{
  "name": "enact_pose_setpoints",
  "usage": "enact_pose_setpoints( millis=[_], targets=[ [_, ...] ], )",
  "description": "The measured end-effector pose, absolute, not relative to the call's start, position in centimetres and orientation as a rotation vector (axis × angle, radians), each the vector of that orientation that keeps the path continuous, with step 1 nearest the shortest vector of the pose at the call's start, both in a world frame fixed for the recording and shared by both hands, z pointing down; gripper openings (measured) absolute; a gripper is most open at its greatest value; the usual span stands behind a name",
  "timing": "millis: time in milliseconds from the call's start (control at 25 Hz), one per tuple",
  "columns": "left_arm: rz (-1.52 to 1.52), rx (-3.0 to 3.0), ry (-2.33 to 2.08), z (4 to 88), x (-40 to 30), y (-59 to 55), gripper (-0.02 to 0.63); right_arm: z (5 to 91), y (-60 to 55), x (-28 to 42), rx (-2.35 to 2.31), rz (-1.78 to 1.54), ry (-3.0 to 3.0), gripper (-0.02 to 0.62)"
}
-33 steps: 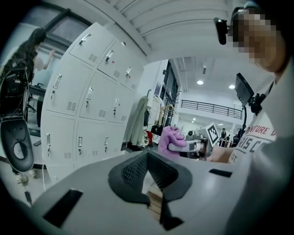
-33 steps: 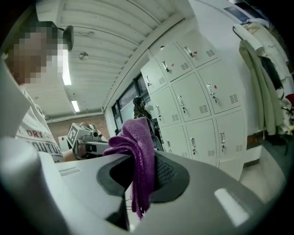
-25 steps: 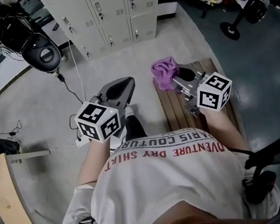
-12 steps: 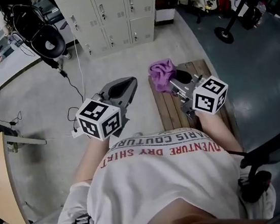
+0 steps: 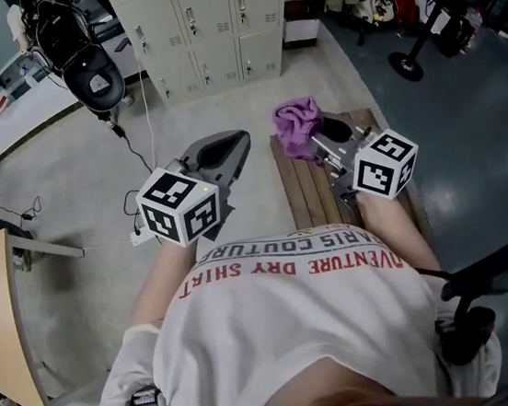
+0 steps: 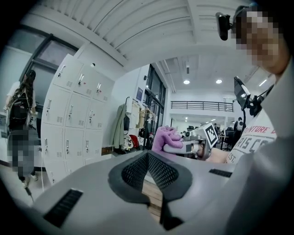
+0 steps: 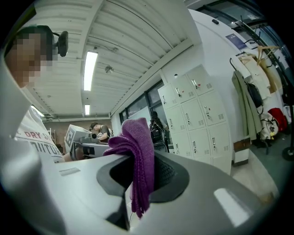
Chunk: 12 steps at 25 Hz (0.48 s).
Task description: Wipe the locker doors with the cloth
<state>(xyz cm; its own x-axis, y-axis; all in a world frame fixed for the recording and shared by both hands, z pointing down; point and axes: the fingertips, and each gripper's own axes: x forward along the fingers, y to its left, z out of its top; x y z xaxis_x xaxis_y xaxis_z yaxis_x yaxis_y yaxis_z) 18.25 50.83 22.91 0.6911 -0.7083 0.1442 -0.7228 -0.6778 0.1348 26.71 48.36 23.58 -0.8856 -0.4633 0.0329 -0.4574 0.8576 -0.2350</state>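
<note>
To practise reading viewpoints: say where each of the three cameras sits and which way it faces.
Head view: on the head, facing steeply down; shirt, left hand-held gripper, right hand-held gripper, lockers ahead.
Left gripper view: on the left hand-held gripper, along its shut jaws, toward the lockers.
Right gripper view: on the right hand-held gripper, along jaws clamping the cloth.
All three share lockers and cloth.

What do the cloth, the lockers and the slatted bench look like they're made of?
The cloth looks like soft knitted or microfibre fabric, purple and matte; ribbed texture and limp folds show. The lockers are probably painted sheet metal: pale, smooth doors with vent slots and small handles. The bench looks like wood: brown parallel slats with gaps, dull finish.
</note>
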Motion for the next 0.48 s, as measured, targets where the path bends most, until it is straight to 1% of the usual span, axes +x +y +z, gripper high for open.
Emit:
enact_pose_setpoints(
  millis=[480],
  targets=[
    [0.128,2.734,-1.122,21.7,18.2,49.4,0.000,22.1,47.2,26.4,-0.772,-0.368,3.000,0.058]
  ],
)
